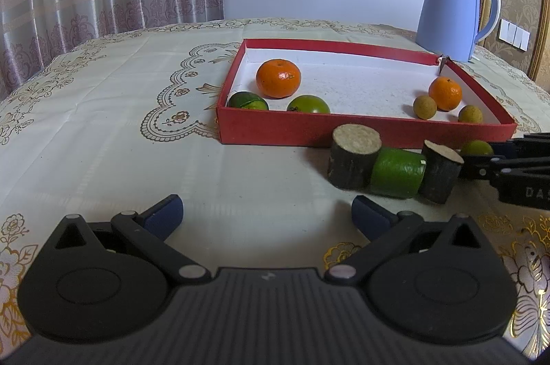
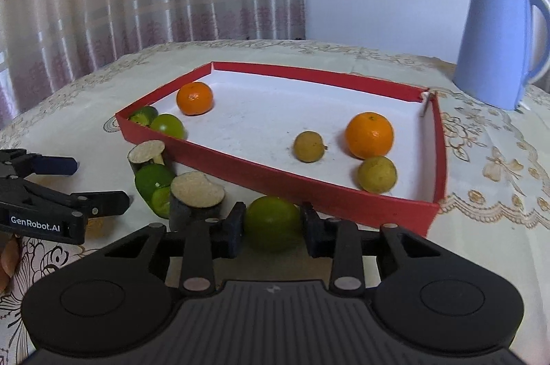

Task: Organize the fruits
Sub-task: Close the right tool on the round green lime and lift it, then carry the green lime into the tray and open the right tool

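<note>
Left wrist view shows me my left gripper [image 1: 267, 216] spread wide with nothing between its fingers, low over the counter [image 1: 103, 158], in front of the red tray [image 1: 275, 127] and to its left. Inside the tray, at its left end, I see a large orange [image 1: 278, 78], a dark green fruit [image 1: 248, 101] in the near corner and another green fruit [image 1: 308, 104] beside it. Just before the front wall of the tray lie two dark cut cylinders [image 1: 354, 157] with pale ends, and a green piece [image 1: 397, 172] is between them, touching both. At the right end of the tray there is a smaller orange [image 1: 445, 93] with two small yellowish fruits [image 1: 425, 106] near it. Behind the far right corner of the tray stands a blue kettle [image 1: 450, 10].

In the right wrist view my right gripper [image 2: 273, 225] is closed on a round green fruit [image 2: 271, 222]; both fingers press its sides. This fruit is outside the tray, just before the front wall and right of the cylinders. I cannot tell if it is lifted from the counter or resting on it.
</note>
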The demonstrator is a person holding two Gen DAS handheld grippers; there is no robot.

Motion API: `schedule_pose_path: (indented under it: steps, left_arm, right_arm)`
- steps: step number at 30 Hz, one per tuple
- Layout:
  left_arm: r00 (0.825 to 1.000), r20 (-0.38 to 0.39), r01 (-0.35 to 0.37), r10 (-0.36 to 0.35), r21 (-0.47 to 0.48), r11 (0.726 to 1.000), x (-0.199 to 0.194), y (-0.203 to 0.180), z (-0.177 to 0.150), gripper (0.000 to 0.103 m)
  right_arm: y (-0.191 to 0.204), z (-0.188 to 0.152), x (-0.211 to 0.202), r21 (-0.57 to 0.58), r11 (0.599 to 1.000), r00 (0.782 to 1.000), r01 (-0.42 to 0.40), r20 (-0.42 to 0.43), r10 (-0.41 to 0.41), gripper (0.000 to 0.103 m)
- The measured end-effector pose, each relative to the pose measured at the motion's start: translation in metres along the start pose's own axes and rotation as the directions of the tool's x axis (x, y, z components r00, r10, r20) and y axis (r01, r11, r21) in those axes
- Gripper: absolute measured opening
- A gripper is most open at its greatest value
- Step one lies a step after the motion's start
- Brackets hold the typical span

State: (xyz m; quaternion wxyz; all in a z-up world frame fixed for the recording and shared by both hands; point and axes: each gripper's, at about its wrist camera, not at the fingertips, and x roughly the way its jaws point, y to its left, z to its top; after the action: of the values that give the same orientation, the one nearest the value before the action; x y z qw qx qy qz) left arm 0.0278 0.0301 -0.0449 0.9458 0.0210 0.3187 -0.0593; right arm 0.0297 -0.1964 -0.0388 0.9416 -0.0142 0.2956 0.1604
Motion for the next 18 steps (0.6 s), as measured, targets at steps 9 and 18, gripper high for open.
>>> schedule_pose_path:
  steps: [9,18]
  left_arm:
    - [1.0,0.0,0.0,0.0,0.0,1.0,0.0,0.0,0.0,0.103]
    - [1.0,0.001,0.0,0.0,0.0,1.0,0.0,0.0,0.0,0.103]
  right_arm:
    - [-0.003,0.019,-0.029,0.042,0.994,0.987,0.102,0.124,-0.107,0.033]
    - [-0.019,0.037,0.014,0.044,0.984,0.983,0.174,0.047,-0.176,0.033]
